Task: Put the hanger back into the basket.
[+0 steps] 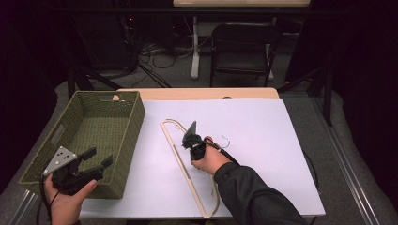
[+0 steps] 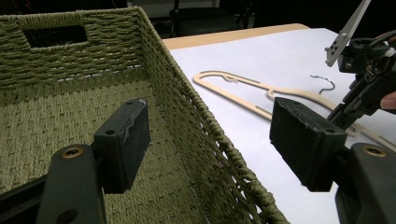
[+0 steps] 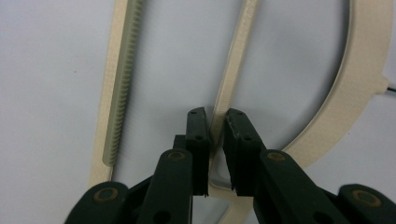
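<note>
Right hand-held gripper (image 3: 215, 128) clenched on the thin inner bar of the cream plastic hanger (image 1: 180, 161) mid-desk; left hand-held gripper (image 2: 210, 140) released over the woven basket (image 1: 136, 117); off-centre pinch risked the hanger pivoting or slipping when lifted.

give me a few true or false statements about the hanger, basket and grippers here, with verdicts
1. The right gripper has its jaws around a thin bar of the hanger. True.
2. The hanger lies inside the basket. False: it lies flat on the white table, to the right of the basket.
3. The left gripper is open and holds nothing. True.
4. The basket is full of clothes. False: what shows of its inside is bare weave.
5. The left gripper grips the hanger's hook. False: it is over the basket's near end, apart from the hanger.
</note>
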Demonstrator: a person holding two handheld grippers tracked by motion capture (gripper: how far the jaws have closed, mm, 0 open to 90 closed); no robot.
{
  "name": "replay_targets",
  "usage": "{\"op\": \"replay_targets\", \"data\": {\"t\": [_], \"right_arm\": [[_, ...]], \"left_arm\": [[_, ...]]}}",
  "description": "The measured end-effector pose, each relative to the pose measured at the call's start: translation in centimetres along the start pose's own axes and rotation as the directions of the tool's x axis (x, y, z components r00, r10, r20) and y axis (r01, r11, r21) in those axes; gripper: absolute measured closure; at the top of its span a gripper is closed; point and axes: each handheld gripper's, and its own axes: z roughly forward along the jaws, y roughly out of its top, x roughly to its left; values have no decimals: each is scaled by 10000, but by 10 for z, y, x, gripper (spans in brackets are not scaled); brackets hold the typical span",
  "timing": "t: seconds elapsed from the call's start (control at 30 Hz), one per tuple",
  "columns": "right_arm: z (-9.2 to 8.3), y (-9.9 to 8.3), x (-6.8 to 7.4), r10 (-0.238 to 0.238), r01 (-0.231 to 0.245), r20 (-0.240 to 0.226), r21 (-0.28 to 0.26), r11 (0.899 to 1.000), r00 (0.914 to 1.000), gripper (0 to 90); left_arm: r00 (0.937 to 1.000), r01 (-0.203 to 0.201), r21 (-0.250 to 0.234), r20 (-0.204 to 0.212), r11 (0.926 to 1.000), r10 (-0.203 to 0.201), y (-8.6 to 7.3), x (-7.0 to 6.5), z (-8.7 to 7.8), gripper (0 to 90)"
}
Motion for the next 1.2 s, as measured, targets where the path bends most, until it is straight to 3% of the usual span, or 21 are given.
{"op": "replay_targets", "data": {"t": [0.17, 0.47, 0.73, 0.77, 0.8, 0.83, 0.93, 1.0, 1.2], "right_arm": [[-1, -2, -5, 16, -16, -20, 71, 10000, 10000, 854], [-2, -6, -9, -13, 16, -392, 94, 10000, 9992, 857], [-4, -7, -11, -138, 143, -409, 118, 9998, 9991, 858], [-1, -9, -10, -117, 100, -447, -377, 9992, 9989, 859], [-4, -8, -11, -250, 251, -453, 5, 9997, 9987, 859], [-4, -9, -11, -280, 275, -500, -116, 9996, 9984, 859], [-7, -11, -12, -440, 446, -323, 186, 9988, 9985, 859], [-8, -13, -12, -410, 410, -468, -9, 9992, 9981, 859], [-22, -23, -13, -916, 908, -360, -233, 9956, 9951, 859]], "left_arm": [[10000, -8, -26, -27, 10000, 8, 0, 0, 0, 289], [10000, 17, -34, -46, 10000, -18, 0, 0, 0, 288], [10000, 4, -43, -47, 10000, -4, 0, 0, 0, 289], [10000, 1, -33, -48, 10000, -1, 0, 0, 0, 289], [10000, -11, -27, -47, 10000, 11, 0, 0, 0, 289], [10000, -11, -26, -48, 10000, 11, 0, 0, 0, 289], [10000, 10, -33, -8, 10000, -10, 0, 0, 0, 288], [10000, 4, -33, 3, 10000, -4, 0, -1, 0, 289], [10000, 8, -61, 10, 10000, -8, 1, -1, 0, 289]]}}
